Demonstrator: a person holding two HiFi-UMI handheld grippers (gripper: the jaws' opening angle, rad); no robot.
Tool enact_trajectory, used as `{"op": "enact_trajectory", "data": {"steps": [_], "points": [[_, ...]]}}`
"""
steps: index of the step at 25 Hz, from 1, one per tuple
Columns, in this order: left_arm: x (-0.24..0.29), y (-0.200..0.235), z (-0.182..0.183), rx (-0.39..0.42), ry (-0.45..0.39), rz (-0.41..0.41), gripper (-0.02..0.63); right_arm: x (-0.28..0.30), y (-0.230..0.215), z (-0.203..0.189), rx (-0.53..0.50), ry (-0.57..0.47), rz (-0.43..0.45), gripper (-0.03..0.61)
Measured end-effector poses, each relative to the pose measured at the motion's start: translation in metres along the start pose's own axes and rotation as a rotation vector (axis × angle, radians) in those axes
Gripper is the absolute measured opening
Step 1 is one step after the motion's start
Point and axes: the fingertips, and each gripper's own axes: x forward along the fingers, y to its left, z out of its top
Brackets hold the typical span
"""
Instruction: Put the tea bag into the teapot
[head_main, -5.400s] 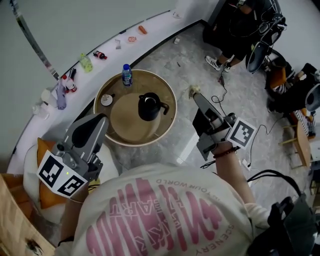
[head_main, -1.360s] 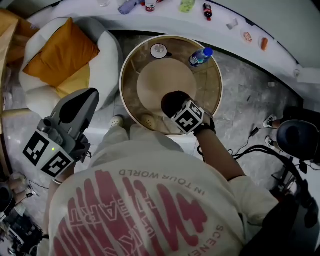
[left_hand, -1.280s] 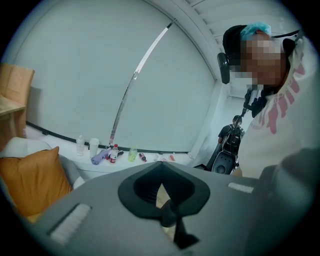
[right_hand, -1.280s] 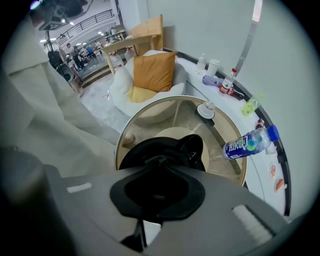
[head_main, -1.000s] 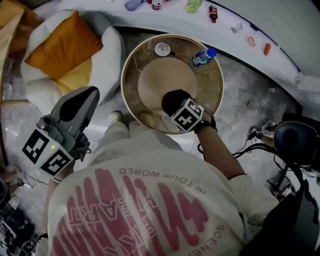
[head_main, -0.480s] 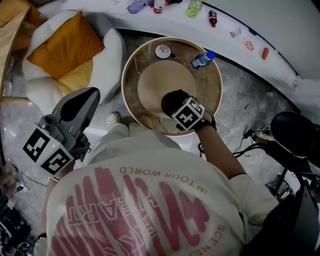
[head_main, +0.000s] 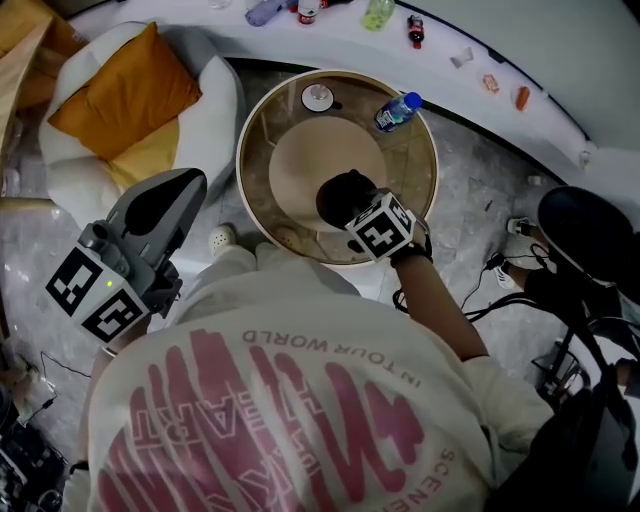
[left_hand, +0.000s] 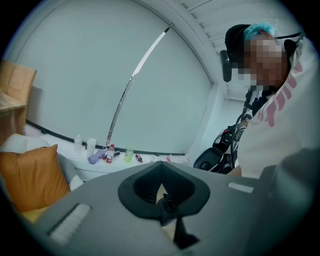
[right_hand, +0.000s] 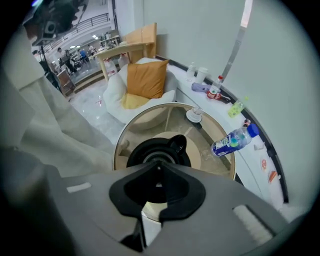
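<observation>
The black teapot (head_main: 336, 192) stands uncovered on the round glass table (head_main: 425, 170). My right gripper (head_main: 357, 207) hangs directly over it, its marker cube hiding part of the pot. In the right gripper view the jaws (right_hand: 159, 165) are closed tip to tip above the teapot's mouth (right_hand: 148, 147). Only a small pale bit shows in the hollow between them, and the rest of the tea bag is hidden. My left gripper (head_main: 188, 182) is held off the table's left side, shut and holding nothing (left_hand: 161, 162).
A water bottle (head_main: 396, 111) lies on the table's far side, near a small white dish (head_main: 318, 96). A white seat with an orange cushion (head_main: 125, 95) sits left of the table. Small bottles stand along the white ledge (head_main: 440, 50) behind. A slipper (head_main: 220, 240) lies on the floor.
Some seconds ago my right gripper held the tea bag out to the right of the table; it now hangs over the teapot. Over the last second both grippers have barely moved.
</observation>
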Motion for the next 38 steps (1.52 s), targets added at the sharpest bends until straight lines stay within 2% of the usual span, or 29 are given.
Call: {"op": "enact_trajectory", "data": {"steps": [2, 7, 15, 21, 25, 27, 30, 34, 36, 38], "points": [[0.001, -0.001, 0.000, 0.002, 0.008, -0.014, 0.014, -0.011, -0.004, 0.005, 0.075, -0.049, -0.006, 0.008], [0.007, -0.006, -0.001, 0.001, 0.021, -0.078, 0.014, -0.036, -0.005, 0.006, 0.208, -0.119, -0.011, 0.008], [0.031, -0.032, 0.004, 0.037, 0.023, -0.228, 0.014, -0.094, -0.013, 0.007, 0.470, -0.325, -0.027, 0.008], [0.018, -0.037, 0.010, 0.061, 0.030, -0.325, 0.014, -0.138, 0.000, 0.023, 0.579, -0.453, -0.085, 0.008], [-0.009, -0.034, 0.024, 0.077, -0.039, -0.386, 0.014, -0.176, 0.014, 0.052, 0.711, -0.657, -0.050, 0.006], [-0.024, -0.029, 0.028, 0.093, -0.052, -0.390, 0.014, -0.197, 0.022, 0.066, 0.770, -0.767, -0.031, 0.006], [-0.044, -0.015, 0.031, 0.102, -0.056, -0.378, 0.014, -0.225, 0.034, 0.080, 0.839, -0.875, -0.042, 0.006], [-0.069, -0.005, 0.047, 0.126, -0.132, -0.386, 0.014, -0.260, 0.056, 0.089, 0.935, -1.018, -0.036, 0.007], [-0.081, -0.006, 0.051, 0.133, -0.162, -0.413, 0.015, -0.279, 0.075, 0.092, 0.961, -1.140, 0.001, 0.006], [-0.093, -0.009, 0.049, 0.143, -0.176, -0.440, 0.014, -0.302, 0.099, 0.094, 0.945, -1.320, 0.057, -0.001]]}}
